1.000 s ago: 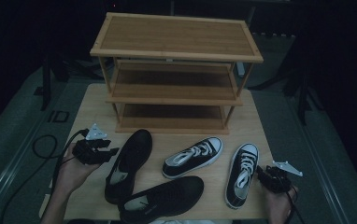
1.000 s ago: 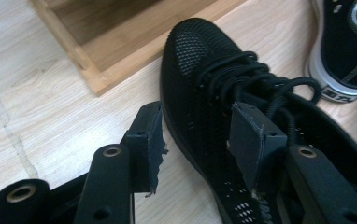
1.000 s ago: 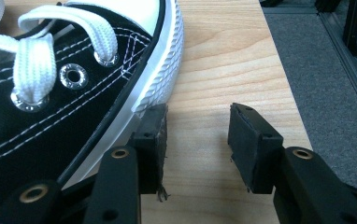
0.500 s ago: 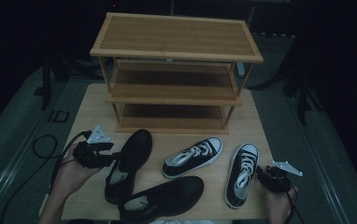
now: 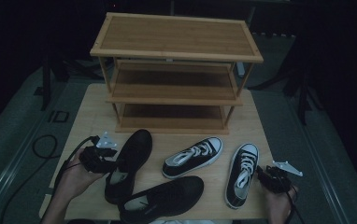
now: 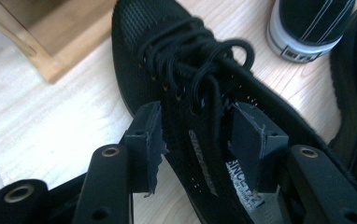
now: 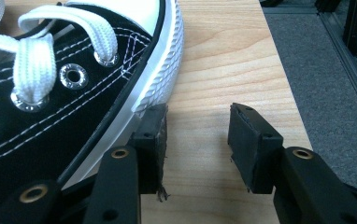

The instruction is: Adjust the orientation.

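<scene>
Black mesh identifies the work piece: a black lace-up shoe [image 6: 186,93] lies on the table [image 5: 88,116] with its tongue and collar directly between the jaws of the left gripper [image 6: 200,135]. The knot of laces sits just beyond the pad tips. The jaws stand wide apart; the pads flank the shoe's upper but no pressing contact is evident, so the shoe is judged not yet gripped.

In the high view the left gripper [image 5: 103,161] sits at the shoe's [image 5: 129,163] left flank, near the heel opening. A second black shoe [image 5: 165,198] lies just beside it, toward the table's near edge.

The right gripper [image 7: 197,140] also stands open, with bare table between its pads. The white rubber sidewall of a black-and-white sneaker [image 7: 74,84] lies against the outside of its left pad. A matching sneaker [image 5: 193,156] lies between the two grippers, well apart from both.

Beyond all four shoes stands a wooden three-tier rack [image 5: 174,70], its shelves bare.

Assessment: the step in hand is the pick-up approach on the black lace-up shoe. The next move calls for closing the left jaws firmly on the collar, clear of the loose laces, before lifting toward the rack.
</scene>
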